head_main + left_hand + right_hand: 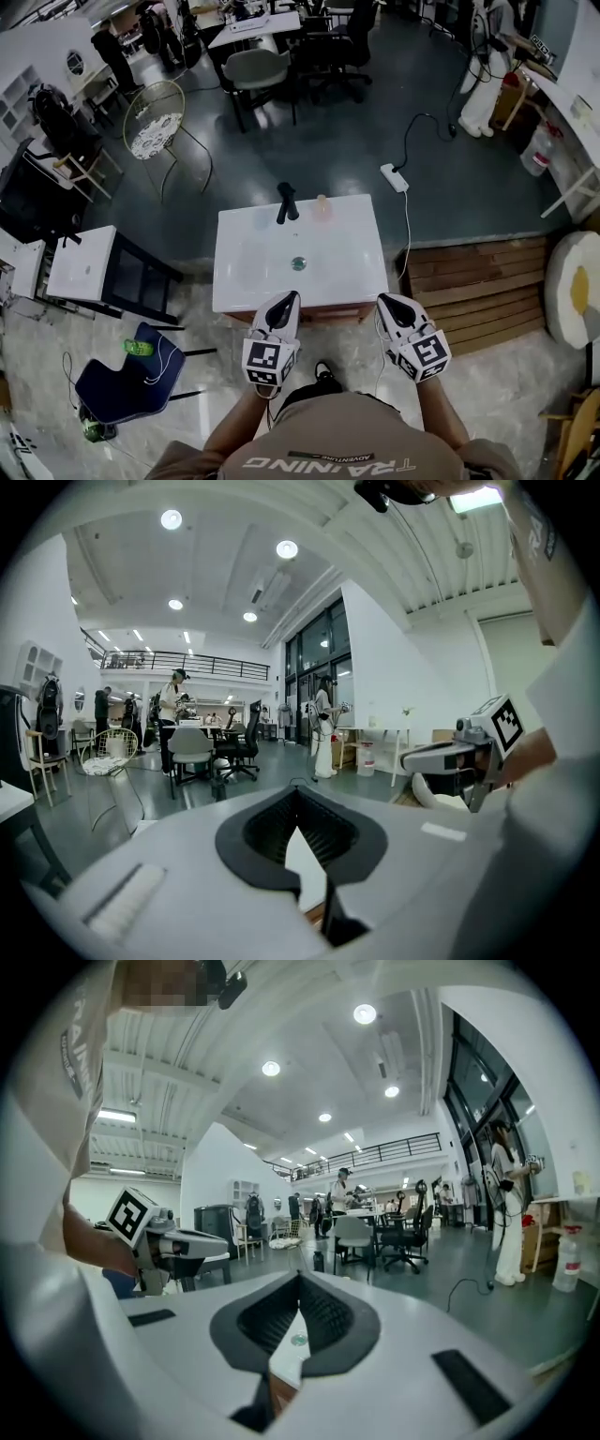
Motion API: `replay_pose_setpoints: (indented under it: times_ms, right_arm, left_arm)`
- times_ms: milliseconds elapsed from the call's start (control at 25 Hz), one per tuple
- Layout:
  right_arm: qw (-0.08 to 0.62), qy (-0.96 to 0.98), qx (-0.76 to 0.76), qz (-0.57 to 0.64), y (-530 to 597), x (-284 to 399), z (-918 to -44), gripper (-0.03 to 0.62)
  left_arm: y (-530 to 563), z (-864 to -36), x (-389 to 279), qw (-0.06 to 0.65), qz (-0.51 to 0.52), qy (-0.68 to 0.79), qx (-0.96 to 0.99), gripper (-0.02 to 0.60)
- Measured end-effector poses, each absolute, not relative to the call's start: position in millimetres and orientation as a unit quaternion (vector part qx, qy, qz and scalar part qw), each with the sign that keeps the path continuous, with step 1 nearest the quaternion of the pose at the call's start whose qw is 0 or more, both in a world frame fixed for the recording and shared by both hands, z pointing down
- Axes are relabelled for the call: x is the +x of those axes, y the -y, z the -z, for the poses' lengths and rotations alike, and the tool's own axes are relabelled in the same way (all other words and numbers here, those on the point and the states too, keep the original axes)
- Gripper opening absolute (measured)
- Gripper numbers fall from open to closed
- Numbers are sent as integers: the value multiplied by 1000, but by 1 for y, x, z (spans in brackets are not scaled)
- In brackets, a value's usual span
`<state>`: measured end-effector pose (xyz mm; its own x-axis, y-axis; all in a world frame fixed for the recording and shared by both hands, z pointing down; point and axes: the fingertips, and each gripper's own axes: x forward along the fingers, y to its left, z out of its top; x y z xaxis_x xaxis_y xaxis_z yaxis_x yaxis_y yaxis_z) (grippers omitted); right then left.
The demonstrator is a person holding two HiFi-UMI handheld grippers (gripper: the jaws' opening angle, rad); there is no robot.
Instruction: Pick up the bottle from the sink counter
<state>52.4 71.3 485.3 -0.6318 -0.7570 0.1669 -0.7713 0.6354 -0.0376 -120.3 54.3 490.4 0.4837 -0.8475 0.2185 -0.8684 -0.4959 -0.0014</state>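
1. One white sink counter (pixel 246 281) stands mid-floor.
2. Two grippers sit at its near edge, the left gripper (pixel 288 297) and the right gripper (pixel 384 301). Both have their jaws closed together on nothing.
3. One black faucet (pixel 286 202) stands at the far edge.
4. One pale bottle (pixel 322 206) stands just right of the faucet, upright with its long axis vertical.

We wear a greyish T-shirt (pixel 347 448) with white lettering; our white left gripper (pixel 292 295) and right gripper (pixel 383 300) bear black-and-white marker cubes (pixel 270 361).
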Motion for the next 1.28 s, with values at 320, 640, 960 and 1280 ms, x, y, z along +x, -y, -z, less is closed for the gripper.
replay_pose_setpoints:
  times_ms: [320,640,960,1280]
  right_arm:
    - [75,881,462,-63,-42,48,-497,10]
    - [78,883,459,-63,-2,52,-500,10]
    - [69,899,427,-64,67,71,-506,9]
    - [59,915,393,-69,136,89,-506,11]
  left_arm:
    - [-9,-515,-136,74,-99,479,869,8]
    - [31,-521,-124,86,-95,480,868,8]
    - [83,-518,-109,97,-91,514,847,8]
    - [134,-506,-98,85,-104,555,821,8]
